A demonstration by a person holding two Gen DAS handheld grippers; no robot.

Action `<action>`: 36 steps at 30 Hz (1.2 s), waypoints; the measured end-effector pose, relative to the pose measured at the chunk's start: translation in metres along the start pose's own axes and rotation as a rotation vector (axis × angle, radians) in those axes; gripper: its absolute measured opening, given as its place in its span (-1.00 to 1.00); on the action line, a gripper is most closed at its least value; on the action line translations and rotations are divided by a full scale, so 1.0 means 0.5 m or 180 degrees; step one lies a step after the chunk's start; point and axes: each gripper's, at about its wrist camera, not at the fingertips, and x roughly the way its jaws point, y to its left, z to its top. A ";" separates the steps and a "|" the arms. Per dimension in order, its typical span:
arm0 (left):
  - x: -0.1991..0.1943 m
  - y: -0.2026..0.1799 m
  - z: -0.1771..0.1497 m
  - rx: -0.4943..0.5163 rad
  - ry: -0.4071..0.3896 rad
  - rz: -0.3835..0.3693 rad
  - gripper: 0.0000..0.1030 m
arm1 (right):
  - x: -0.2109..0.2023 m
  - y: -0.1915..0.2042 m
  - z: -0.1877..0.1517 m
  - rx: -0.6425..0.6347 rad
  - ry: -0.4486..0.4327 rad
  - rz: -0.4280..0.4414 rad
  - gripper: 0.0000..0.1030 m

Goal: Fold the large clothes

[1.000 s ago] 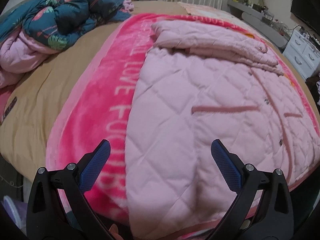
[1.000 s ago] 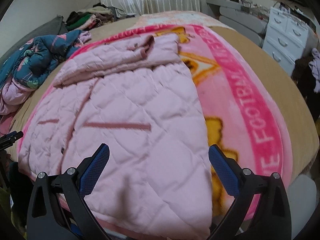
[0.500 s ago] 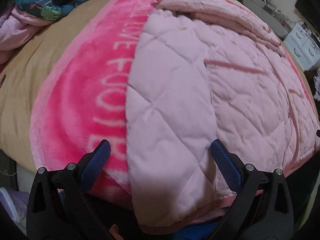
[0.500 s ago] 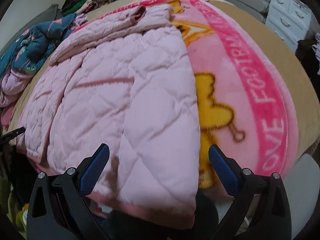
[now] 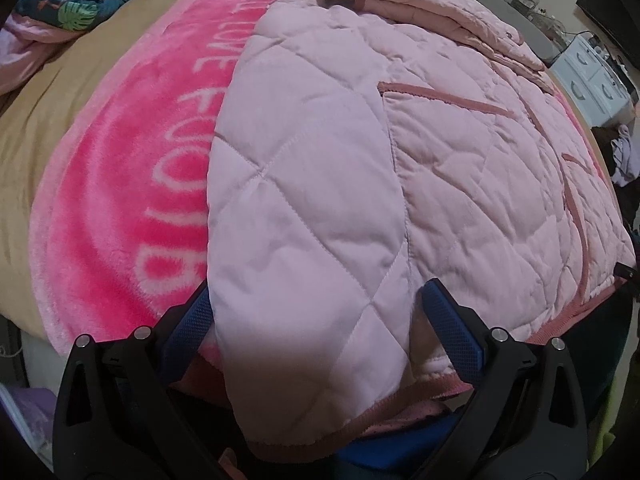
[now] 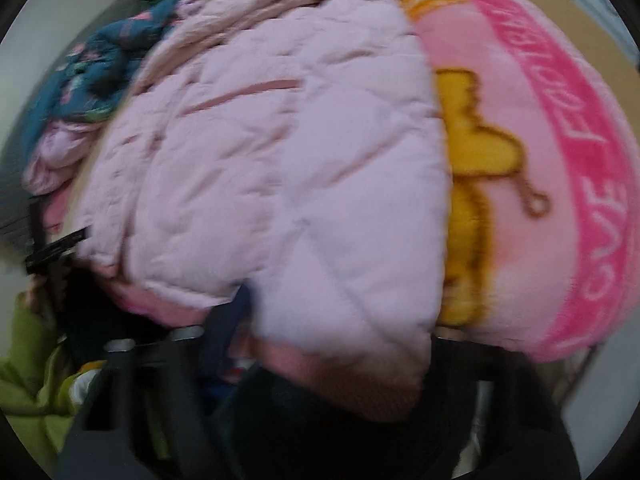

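On the bed, a pink quilted jacket (image 5: 360,168) is spread over a pink blanket (image 5: 132,184). Its near hem is straddled by the left gripper (image 5: 320,316), jaws spread. The right gripper (image 6: 336,336) is closing over the hem; blurred.

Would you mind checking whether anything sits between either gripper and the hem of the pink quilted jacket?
Nothing visible does. The left gripper already straddles the pink quilted jacket at its hem, jaws wide apart. The right gripper is closing with the hem between its jaws, though that view is blurred.
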 end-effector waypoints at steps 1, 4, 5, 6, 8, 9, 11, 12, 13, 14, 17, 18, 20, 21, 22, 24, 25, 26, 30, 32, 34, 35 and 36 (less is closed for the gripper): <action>-0.001 0.000 -0.001 0.0004 0.0007 -0.0010 0.83 | -0.013 0.006 0.001 -0.0019 -0.0069 0.0086 -0.51; -0.005 0.002 -0.008 0.0006 0.0017 -0.0016 0.83 | -0.064 0.023 0.011 -0.0039 -0.0398 0.0349 -0.69; -0.006 0.002 -0.009 -0.0001 0.0009 -0.0018 0.83 | -0.085 0.035 0.017 -0.0097 -0.0535 0.0397 -0.70; -0.006 0.002 -0.011 -0.0006 0.0008 -0.0040 0.83 | -0.104 0.043 0.024 -0.0117 -0.0667 0.0456 -0.71; -0.005 0.002 -0.014 -0.0008 0.0014 -0.0064 0.83 | -0.134 0.053 0.041 -0.0102 -0.0881 0.0565 -0.72; -0.003 0.003 -0.016 -0.0015 0.0028 -0.0083 0.83 | -0.150 0.057 0.051 -0.0098 -0.1001 0.0615 -0.73; -0.003 0.002 -0.020 -0.0038 0.0040 -0.0104 0.83 | -0.171 0.054 0.077 -0.0065 -0.1160 0.0688 -0.73; -0.004 0.001 -0.021 -0.0040 0.0039 -0.0110 0.83 | -0.176 0.052 0.084 -0.0051 -0.1213 0.0703 -0.73; -0.006 -0.001 -0.023 -0.0034 0.0040 -0.0124 0.78 | -0.182 0.051 0.093 -0.0028 -0.1279 0.0715 -0.74; -0.007 -0.002 -0.026 -0.0033 0.0041 -0.0144 0.73 | -0.185 0.051 0.100 -0.0006 -0.1327 0.0728 -0.74; -0.008 -0.006 -0.037 -0.0073 0.0056 -0.0236 0.42 | -0.188 0.050 0.117 0.0024 -0.1412 0.0754 -0.74; -0.011 -0.008 -0.040 -0.0084 0.0034 -0.0255 0.20 | -0.189 0.051 0.123 0.0020 -0.1424 0.0742 -0.74; -0.022 -0.011 -0.042 -0.0103 -0.0033 -0.0287 -0.24 | -0.185 0.056 0.126 0.0031 -0.1448 0.0757 -0.74; -0.033 -0.015 -0.041 -0.0107 -0.0109 -0.0293 -0.50 | -0.186 0.058 0.127 0.0025 -0.1458 0.0749 -0.74; -0.041 -0.018 -0.038 -0.0104 -0.0154 -0.0300 -0.67 | -0.186 0.060 0.127 0.0010 -0.1467 0.0725 -0.74; -0.063 -0.029 -0.031 -0.0058 -0.0292 -0.0288 -0.80 | -0.185 0.064 0.125 0.0002 -0.1491 0.0711 -0.74; -0.076 -0.037 -0.026 -0.0016 -0.0375 -0.0276 -0.83 | -0.186 0.063 0.124 0.0010 -0.1504 0.0705 -0.74; -0.092 -0.045 -0.019 0.0020 -0.0468 -0.0265 -0.84 | -0.186 0.061 0.122 0.0013 -0.1514 0.0685 -0.74; -0.145 -0.059 0.006 0.0063 -0.0783 -0.0254 -0.85 | -0.186 0.056 0.118 0.0043 -0.1550 0.0679 -0.74; -0.166 -0.060 0.019 0.0052 -0.0890 -0.0266 -0.85 | -0.188 0.054 0.118 0.0072 -0.1580 0.0682 -0.74; -0.181 -0.060 0.034 0.0003 -0.0969 -0.0293 -0.85 | -0.193 0.053 0.120 0.0096 -0.1633 0.0680 -0.74; -0.186 -0.063 0.042 -0.0015 -0.1003 -0.0309 -0.85 | -0.195 0.053 0.121 0.0107 -0.1654 0.0685 -0.74; -0.192 -0.064 0.049 -0.0025 -0.1049 -0.0313 -0.85 | -0.196 0.052 0.122 0.0124 -0.1675 0.0705 -0.74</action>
